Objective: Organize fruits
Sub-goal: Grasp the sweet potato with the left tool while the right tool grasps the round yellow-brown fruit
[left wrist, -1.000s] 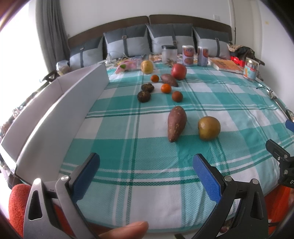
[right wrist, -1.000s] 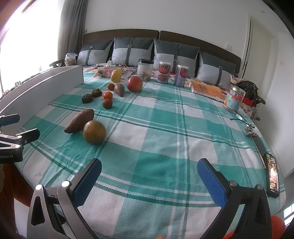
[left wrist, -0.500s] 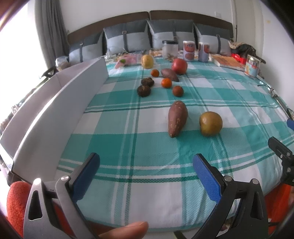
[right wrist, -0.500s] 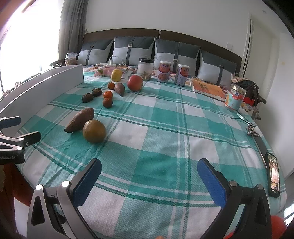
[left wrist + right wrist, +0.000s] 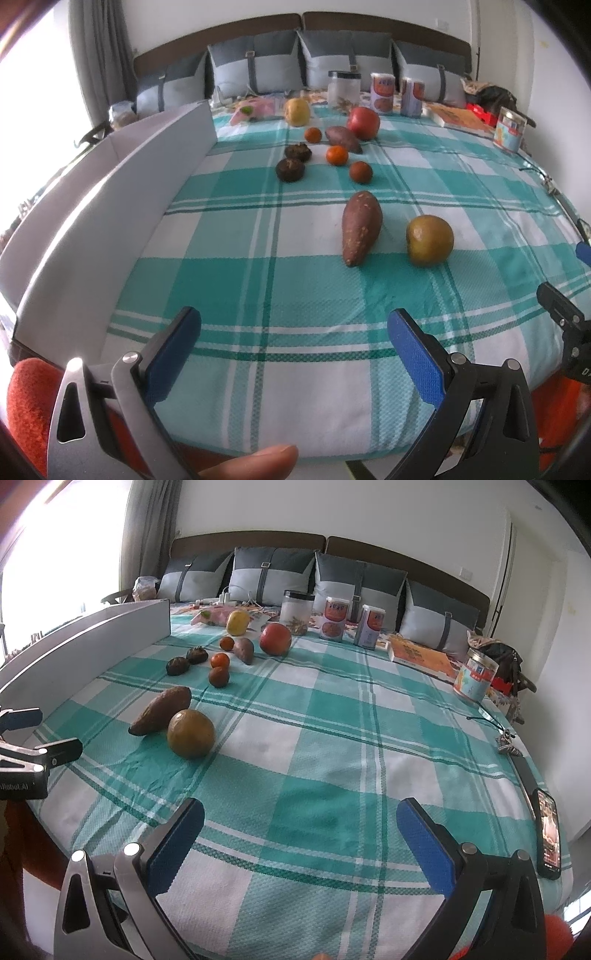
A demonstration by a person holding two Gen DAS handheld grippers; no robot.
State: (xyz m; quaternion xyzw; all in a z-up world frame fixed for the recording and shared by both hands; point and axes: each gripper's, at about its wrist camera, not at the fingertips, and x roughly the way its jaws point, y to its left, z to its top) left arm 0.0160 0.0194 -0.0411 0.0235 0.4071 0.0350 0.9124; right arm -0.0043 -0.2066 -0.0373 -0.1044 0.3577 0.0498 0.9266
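Fruits lie on a teal checked bedspread. Nearest are a sweet potato (image 5: 360, 230) and a brownish-green round fruit (image 5: 429, 240). Farther back lie three small oranges (image 5: 337, 155), two dark round fruits (image 5: 290, 170), a second sweet potato (image 5: 342, 138), a red apple (image 5: 363, 122) and a yellow fruit (image 5: 296, 111). My left gripper (image 5: 293, 343) is open and empty, low over the bed's near edge. My right gripper (image 5: 301, 830) is open and empty, to the right of the round fruit (image 5: 191, 733) and sweet potato (image 5: 162, 709).
A long white box (image 5: 110, 199) stands along the bed's left side. Jars and cans (image 5: 382, 92), a book (image 5: 421, 655) and pillows (image 5: 255, 70) sit at the back. A can (image 5: 476, 674), keys (image 5: 508, 744) and a phone (image 5: 548, 832) lie at the right.
The left gripper has moved slightly forward over the bed, so the fruits look a little nearer. The right gripper has barely moved. Both stay open.
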